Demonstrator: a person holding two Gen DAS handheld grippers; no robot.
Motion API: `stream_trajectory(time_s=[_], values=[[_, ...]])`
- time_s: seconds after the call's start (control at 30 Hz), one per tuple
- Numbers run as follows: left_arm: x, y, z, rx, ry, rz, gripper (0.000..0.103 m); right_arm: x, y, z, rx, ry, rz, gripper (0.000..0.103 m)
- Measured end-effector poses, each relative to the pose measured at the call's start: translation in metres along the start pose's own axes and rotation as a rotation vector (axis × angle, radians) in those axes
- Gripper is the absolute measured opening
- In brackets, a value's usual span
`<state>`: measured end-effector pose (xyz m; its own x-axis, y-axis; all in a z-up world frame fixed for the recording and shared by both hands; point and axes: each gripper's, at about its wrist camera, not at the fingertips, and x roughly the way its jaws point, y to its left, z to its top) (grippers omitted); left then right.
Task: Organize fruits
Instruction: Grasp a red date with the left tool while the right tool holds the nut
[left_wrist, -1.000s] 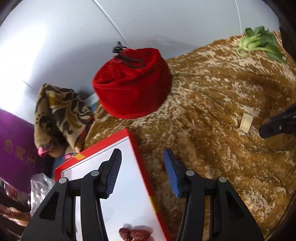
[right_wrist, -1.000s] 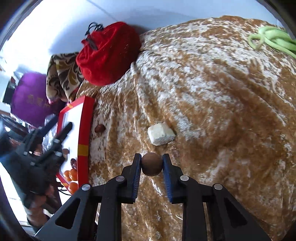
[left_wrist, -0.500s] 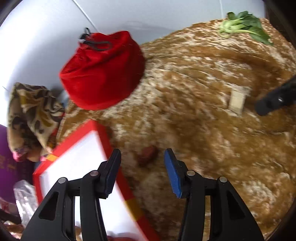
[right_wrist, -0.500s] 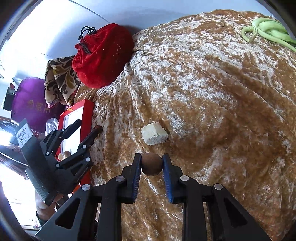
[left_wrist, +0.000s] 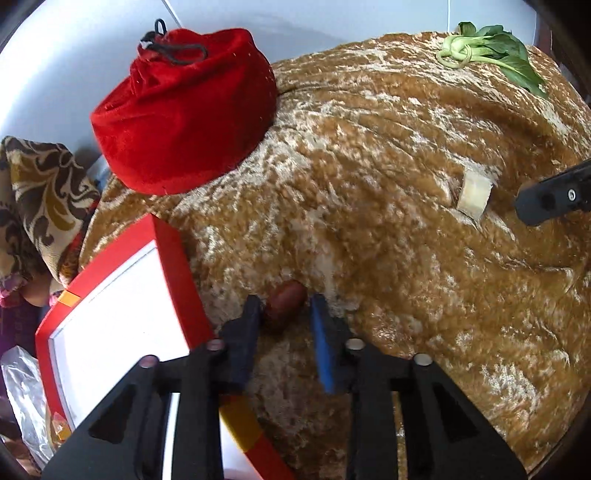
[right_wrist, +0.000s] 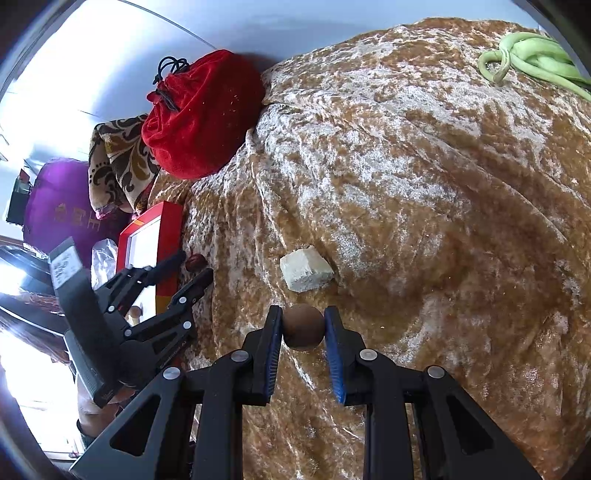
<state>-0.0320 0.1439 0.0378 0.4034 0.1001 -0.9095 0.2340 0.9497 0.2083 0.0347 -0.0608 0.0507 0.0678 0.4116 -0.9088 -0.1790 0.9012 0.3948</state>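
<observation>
golden-brown velvet cloth (right_wrist: 424, 192) fills the scene, red drawstring bag (left_wrist: 184, 110) at its far edge, red-framed tray (left_wrist: 110, 295) beside it; purple bag (right_wrist: 59, 206) has gold writing, unreadable; left gripper (left_wrist: 286, 314) closing around a red date (left_wrist: 284, 301) on the cloth by the tray; right gripper (right_wrist: 303, 326) clamps a brown round fruit (right_wrist: 303, 326)

- The drawstring pouch (left_wrist: 184, 110) sits at the far edge of the cloth (left_wrist: 406, 258), with the tray (left_wrist: 122, 306) nearer, below it
- A date (left_wrist: 286, 301) lies just right of the tray's rim
- The bok choy (left_wrist: 491, 51) lies far right
- The pale block (right_wrist: 304, 269) lies mid-cloth
</observation>
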Motion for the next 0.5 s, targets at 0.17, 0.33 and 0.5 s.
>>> stream_trajectory(time_s=[0.17, 0.33, 0.5], values=[[-0.003, 0.001, 0.003, -0.037, -0.012, -0.016, 0.015, -0.001, 0.001, 0.0, -0.003, -0.003, 0.003, 0.023], [-0.006, -0.015, 0.007, -0.05, 0.011, 0.016, 0.015, 0.002, 0.004, -0.001, -0.011, 0.002, -0.001, 0.023], [-0.024, -0.045, 0.011, -0.09, 0.027, 0.09, 0.015, 0.0, 0.005, 0.0, -0.014, -0.007, -0.002, 0.023]])
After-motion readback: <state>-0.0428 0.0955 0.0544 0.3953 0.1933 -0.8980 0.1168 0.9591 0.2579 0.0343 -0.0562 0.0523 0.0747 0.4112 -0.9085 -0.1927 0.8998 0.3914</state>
